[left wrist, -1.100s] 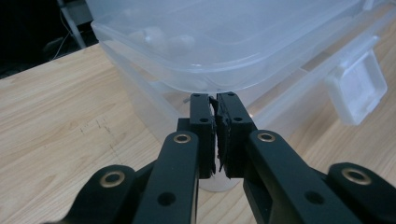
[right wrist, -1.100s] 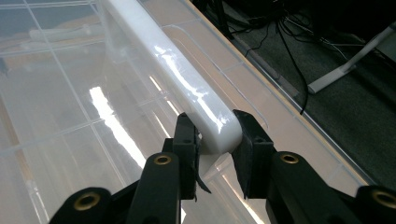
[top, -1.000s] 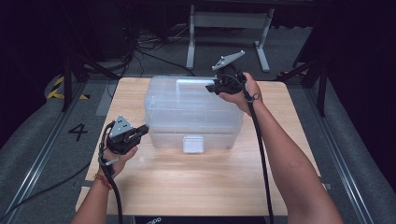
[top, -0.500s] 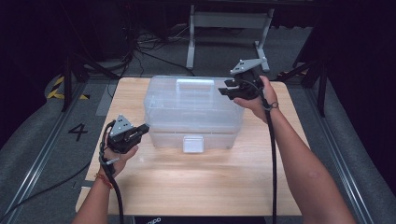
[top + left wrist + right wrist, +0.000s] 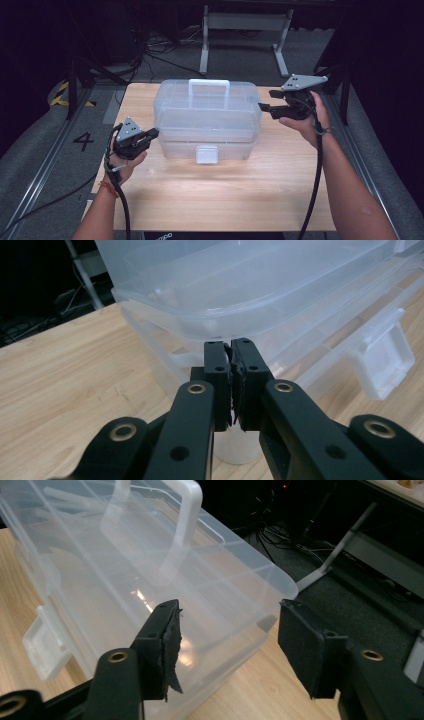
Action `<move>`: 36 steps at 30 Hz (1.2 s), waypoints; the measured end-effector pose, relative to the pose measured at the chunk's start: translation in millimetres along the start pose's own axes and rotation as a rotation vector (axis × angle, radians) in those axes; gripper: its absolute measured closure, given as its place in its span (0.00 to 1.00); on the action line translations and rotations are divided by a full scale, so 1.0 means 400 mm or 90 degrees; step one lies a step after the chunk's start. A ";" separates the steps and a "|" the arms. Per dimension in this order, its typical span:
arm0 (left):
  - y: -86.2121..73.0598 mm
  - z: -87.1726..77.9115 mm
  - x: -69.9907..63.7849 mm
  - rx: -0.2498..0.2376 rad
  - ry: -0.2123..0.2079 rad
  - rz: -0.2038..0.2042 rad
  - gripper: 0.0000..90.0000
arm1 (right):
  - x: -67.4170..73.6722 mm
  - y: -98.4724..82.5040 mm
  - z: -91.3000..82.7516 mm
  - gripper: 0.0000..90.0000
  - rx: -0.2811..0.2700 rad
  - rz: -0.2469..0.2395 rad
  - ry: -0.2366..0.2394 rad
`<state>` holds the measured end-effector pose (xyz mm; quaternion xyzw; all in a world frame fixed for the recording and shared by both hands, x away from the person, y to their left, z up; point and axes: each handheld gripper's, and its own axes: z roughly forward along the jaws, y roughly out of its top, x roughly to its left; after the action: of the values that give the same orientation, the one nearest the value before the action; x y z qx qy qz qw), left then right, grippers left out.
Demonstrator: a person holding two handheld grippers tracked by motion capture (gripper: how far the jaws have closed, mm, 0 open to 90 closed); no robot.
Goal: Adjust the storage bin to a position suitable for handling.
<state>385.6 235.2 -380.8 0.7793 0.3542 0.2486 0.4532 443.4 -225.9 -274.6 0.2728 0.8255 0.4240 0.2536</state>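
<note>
A clear plastic storage box [image 5: 207, 115] with a white handle [image 5: 209, 85] on its lid and a front latch [image 5: 207, 154] stands in the middle of the wooden table [image 5: 225, 200]. My left gripper [image 5: 154, 133] is shut with nothing between its jaws, its tips close to the box's front left corner [image 5: 240, 285]. In the left gripper view my left gripper [image 5: 231, 347] points at the box's lower rim. My right gripper [image 5: 266, 100] hovers just off the box's right end. Its jaws have just been opening, and my right gripper [image 5: 230, 607] holds nothing; the box [image 5: 100, 570] lies beyond.
Bare wood lies in front of the box and at both sides. Behind the table stands a grey metal frame [image 5: 245, 22] on a dark floor with cables [image 5: 150, 50]. A floor mark "4" [image 5: 82, 141] lies to the left of the table.
My right gripper has drawn away to the right from the box's lid, and its jaws stand wider apart. The left gripper and the box have stayed put.
</note>
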 end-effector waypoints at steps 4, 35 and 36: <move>0.014 -0.002 0.001 -0.002 0.009 0.006 0.95 | -0.003 -0.038 -0.026 0.43 -0.016 0.010 0.001; 0.072 -0.004 0.024 -0.001 0.011 0.018 0.95 | 0.052 -0.171 0.086 0.50 -0.051 0.035 -0.021; 0.073 -0.005 0.024 -0.001 0.011 0.018 0.95 | 0.052 -0.171 0.088 0.50 -0.053 0.034 -0.024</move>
<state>399.8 233.7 -353.5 0.7818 0.3467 0.2618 0.4473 435.2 -225.8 -353.7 0.2920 0.7946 0.4592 0.2692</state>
